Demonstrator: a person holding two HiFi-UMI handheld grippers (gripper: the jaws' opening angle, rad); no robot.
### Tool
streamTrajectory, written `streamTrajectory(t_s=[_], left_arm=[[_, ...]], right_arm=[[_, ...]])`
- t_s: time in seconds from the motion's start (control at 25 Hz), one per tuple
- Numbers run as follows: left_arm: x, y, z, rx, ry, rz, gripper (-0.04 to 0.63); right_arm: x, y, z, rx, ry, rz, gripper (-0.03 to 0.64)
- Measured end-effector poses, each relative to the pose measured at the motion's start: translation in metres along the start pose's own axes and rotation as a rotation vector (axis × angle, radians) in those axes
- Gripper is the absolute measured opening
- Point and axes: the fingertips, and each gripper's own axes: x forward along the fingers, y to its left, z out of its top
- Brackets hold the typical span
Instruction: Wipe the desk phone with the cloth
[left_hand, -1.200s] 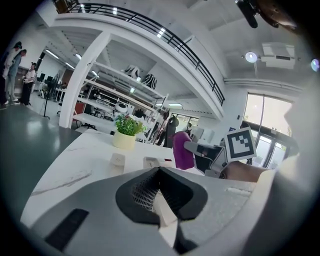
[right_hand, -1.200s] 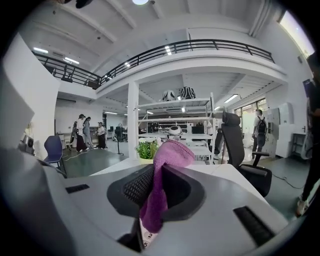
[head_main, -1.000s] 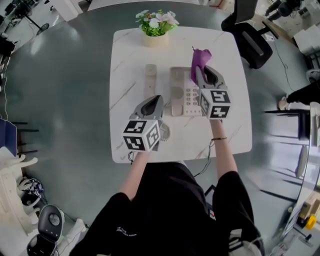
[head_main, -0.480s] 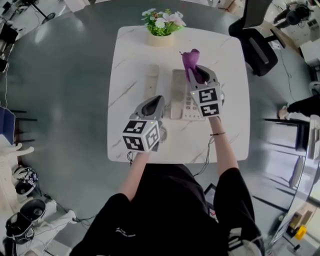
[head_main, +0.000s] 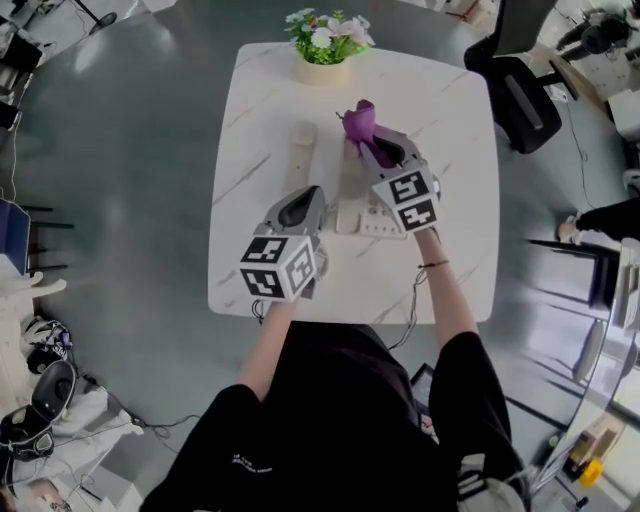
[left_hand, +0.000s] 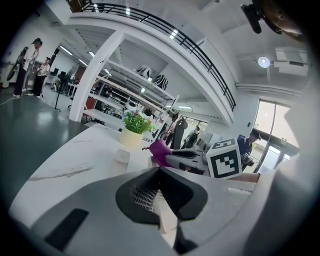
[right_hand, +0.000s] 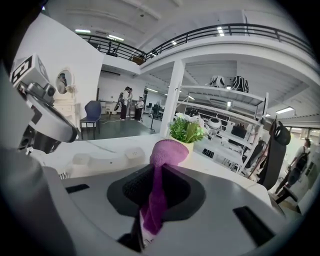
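Observation:
A beige desk phone base (head_main: 352, 196) lies mid-table on the white marble table (head_main: 450, 130). Its handset (head_main: 300, 150) lies off the cradle, just left of the base. My right gripper (head_main: 376, 146) hovers over the base's far end, shut on a purple cloth (head_main: 359, 121) that sticks up past its tips. The right gripper view shows the cloth (right_hand: 161, 175) pinched between the jaws and the handset (right_hand: 100, 159) beyond. My left gripper (head_main: 303, 199) hangs near the base's left edge, jaws shut with nothing in them. Its view shows the handset (left_hand: 121, 156) and the cloth (left_hand: 159, 151).
A pot of flowers (head_main: 324, 45) stands at the table's far edge. A black office chair (head_main: 515, 85) sits off the table's right far corner. Grey floor surrounds the table; people stand far off in the hall.
My right gripper has carried the purple cloth leftward, from the phone base's right side to over its far middle. The left gripper has stayed about where it was.

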Motion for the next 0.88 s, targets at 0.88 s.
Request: streamTrajectory(t_s=[0.88], left_arm=[[-0.008,-0.003,-0.015,-0.007,0.007,0.034,-0.002]], right_arm=[[-0.004,0.024,-0.013,0.029,0.023,0.12,0.032]])
